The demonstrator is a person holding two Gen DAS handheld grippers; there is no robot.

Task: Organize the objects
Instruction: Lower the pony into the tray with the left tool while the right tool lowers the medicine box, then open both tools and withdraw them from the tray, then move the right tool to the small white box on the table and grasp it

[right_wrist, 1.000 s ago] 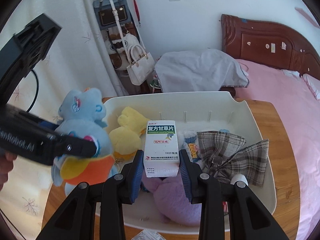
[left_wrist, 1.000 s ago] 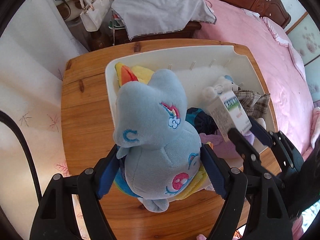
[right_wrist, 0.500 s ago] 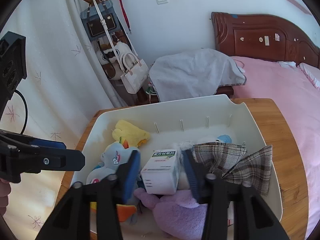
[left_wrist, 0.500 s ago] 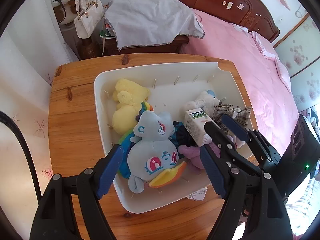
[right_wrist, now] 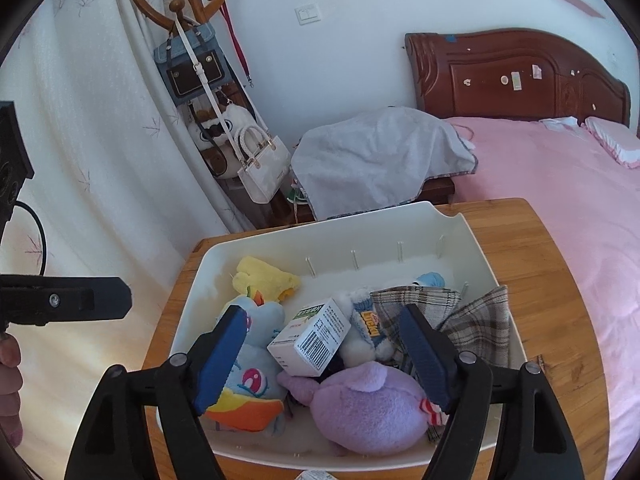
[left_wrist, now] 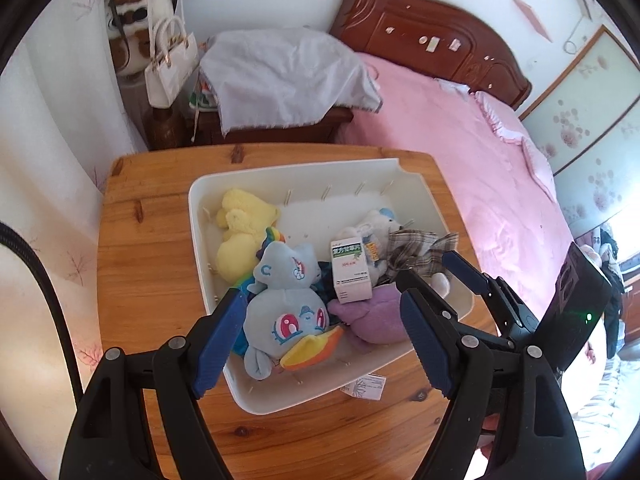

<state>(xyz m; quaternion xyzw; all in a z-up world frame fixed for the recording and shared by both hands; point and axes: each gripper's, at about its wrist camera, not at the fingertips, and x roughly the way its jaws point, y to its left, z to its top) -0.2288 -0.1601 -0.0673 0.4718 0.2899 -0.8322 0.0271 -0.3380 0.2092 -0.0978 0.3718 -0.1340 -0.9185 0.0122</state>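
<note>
While both sets of jaws stand spread above the white bin (left_wrist: 420,184), neither pinches anything. The left hand-held gripper (left_wrist: 324,340) hangs over the bin's near left part, its blue pads flanking but clear of the blue pony plush (left_wrist: 286,308), which lies in the bin with its face up. The right hand-held gripper (right_wrist: 324,356) has just been opening its jaws; the medicine box (right_wrist: 312,336) now lies loose between them, tilted on the purple plush (right_wrist: 368,412) and touching neither pad.

Around these, the bin also holds a yellow plush (left_wrist: 242,232) against its left wall, a small white plush (left_wrist: 376,236) and a plaid cloth (right_wrist: 468,320) whose corner drapes over the right rim. The far strip of the bin floor, along the row of small pegs, is bare.

The bin sits on the wooden counter (left_wrist: 148,264), filling most of it toward the right edge. A wide bare band of counter remains on the left and a narrower one at the near edge, where a paper slip (left_wrist: 366,386) pokes from under the bin. Beyond the counter's right edge lies the pink bed (left_wrist: 480,152); behind its far edge stands a nightstand under a grey cloth (left_wrist: 284,76).
</note>
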